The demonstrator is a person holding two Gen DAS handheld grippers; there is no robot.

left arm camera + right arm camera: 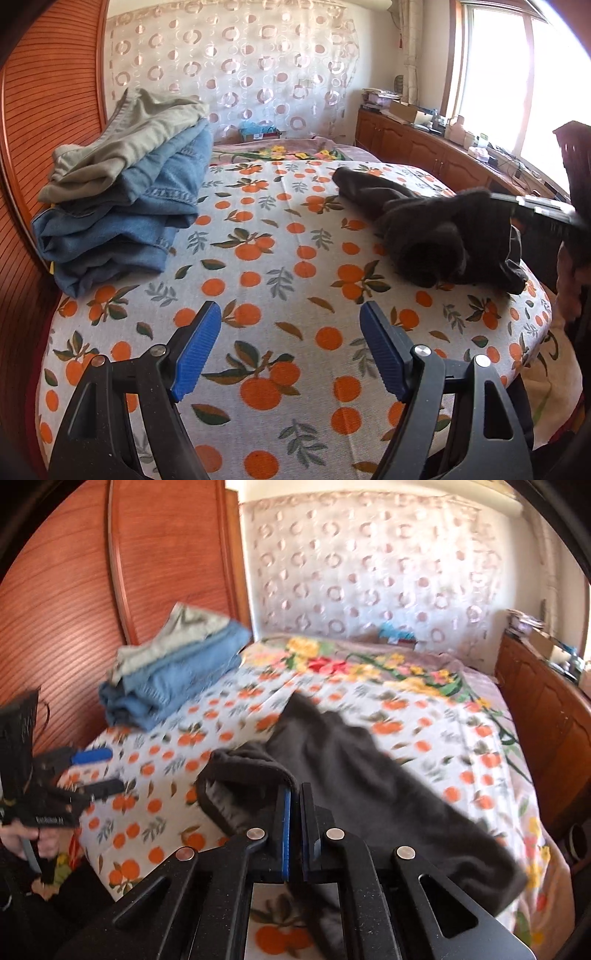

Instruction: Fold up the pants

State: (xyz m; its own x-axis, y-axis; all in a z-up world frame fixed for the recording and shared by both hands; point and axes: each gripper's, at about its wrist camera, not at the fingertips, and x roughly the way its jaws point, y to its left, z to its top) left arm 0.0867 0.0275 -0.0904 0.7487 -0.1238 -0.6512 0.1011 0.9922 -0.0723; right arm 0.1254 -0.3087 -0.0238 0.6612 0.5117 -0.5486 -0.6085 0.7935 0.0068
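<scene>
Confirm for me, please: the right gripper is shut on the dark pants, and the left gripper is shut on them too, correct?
Not quite. The right gripper is shut on the dark pants, but the left gripper is open, its jaws spread over the bedspread and holding nothing, as the left wrist view shows.

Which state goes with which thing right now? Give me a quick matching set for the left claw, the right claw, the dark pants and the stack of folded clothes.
Things:
1. left claw
2. right claw
3. dark pants
4. stack of folded clothes

States:
A. lying against the wooden headboard, untouched
B. shut on fabric
C. open, holding nothing, over the orange-print sheet
D. crumpled on the bed, one edge pinched and lifted

Pairs: 1-C, 2-B, 3-D, 4-A
</scene>
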